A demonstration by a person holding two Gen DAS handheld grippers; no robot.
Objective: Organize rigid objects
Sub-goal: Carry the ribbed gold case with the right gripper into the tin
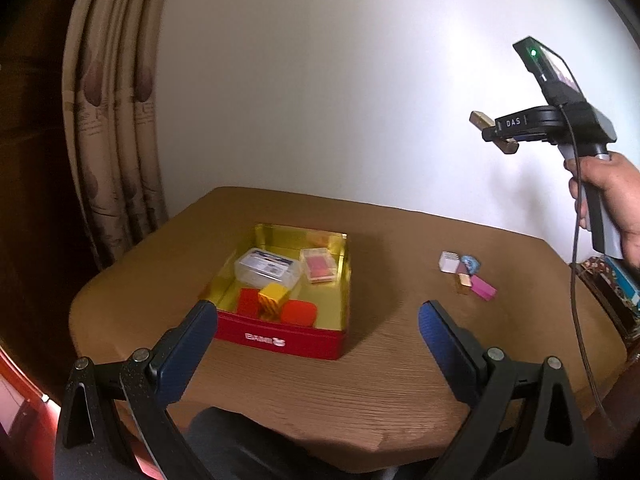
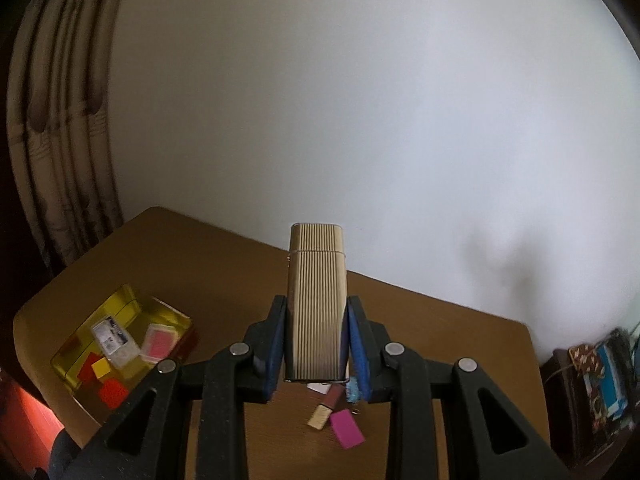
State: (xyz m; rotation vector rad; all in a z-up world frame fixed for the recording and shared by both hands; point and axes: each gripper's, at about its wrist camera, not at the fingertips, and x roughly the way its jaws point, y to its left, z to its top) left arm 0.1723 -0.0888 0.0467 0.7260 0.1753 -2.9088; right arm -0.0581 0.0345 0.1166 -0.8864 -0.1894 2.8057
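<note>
Dim, soft indoor light — fisheye edges curve and darken, slight blur.

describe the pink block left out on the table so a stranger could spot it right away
Start at the brown wooden table and look away from the red tin, toward the small cluster of loose items on the table's right side. The pink block lies flat at the near right edge of that cluster, right beside a gold-capped tube. It is the only plain magenta piece there.
</note>
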